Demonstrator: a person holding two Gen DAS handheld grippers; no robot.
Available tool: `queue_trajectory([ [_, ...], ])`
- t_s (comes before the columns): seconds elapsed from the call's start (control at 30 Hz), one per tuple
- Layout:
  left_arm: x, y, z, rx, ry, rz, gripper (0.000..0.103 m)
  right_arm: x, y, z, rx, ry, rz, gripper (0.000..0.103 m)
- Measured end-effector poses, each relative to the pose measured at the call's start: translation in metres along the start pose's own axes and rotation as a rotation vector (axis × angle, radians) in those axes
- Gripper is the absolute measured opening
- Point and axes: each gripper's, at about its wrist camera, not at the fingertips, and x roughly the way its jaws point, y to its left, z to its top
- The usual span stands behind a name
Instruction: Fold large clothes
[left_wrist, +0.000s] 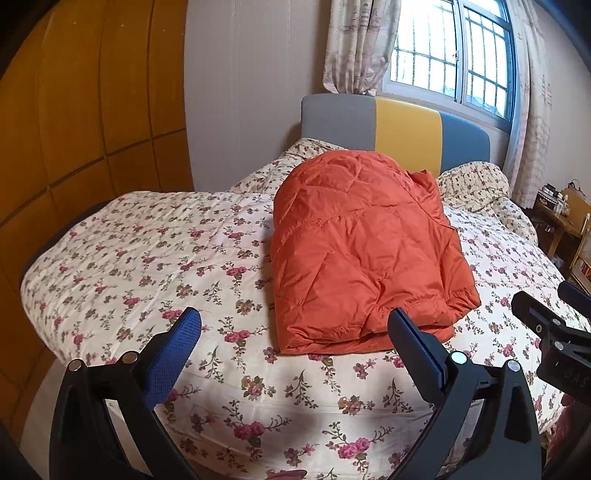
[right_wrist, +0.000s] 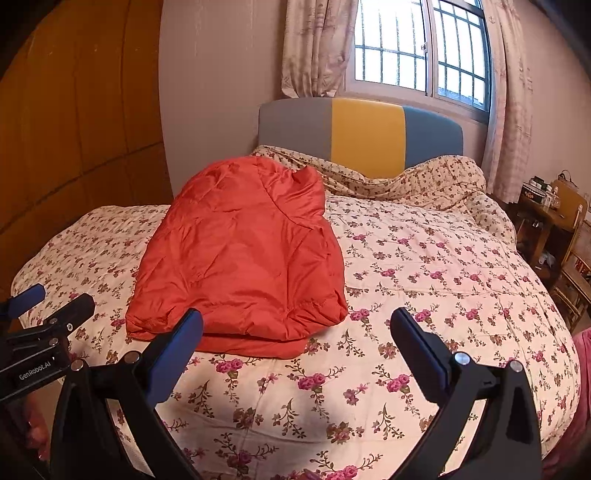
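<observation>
An orange quilted jacket (left_wrist: 365, 251) lies folded into a compact bundle on the floral bedspread (left_wrist: 166, 258); it also shows in the right wrist view (right_wrist: 240, 258). My left gripper (left_wrist: 295, 321) is open and empty, held just in front of the jacket's near edge. My right gripper (right_wrist: 295, 321) is open and empty, above the bedspread (right_wrist: 443, 277) to the right of the jacket's near edge. Each gripper shows at the edge of the other's view, the right one (left_wrist: 554, 332) and the left one (right_wrist: 40, 332).
A grey, yellow and blue headboard (right_wrist: 362, 133) stands at the far end under a barred window (right_wrist: 417, 48) with curtains. A wooden wardrobe (left_wrist: 74, 129) lines the left wall. A cluttered wooden side table (right_wrist: 550, 214) stands at the right.
</observation>
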Motion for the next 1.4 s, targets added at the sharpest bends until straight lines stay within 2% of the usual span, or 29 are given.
queue_trajectory([
  [1.4,0.0046,0.0029,-0.0017,0.009,0.004,0.009,0.1,0.0053,0.0006,-0.0013,0.017,0.027,0.017,0.101],
])
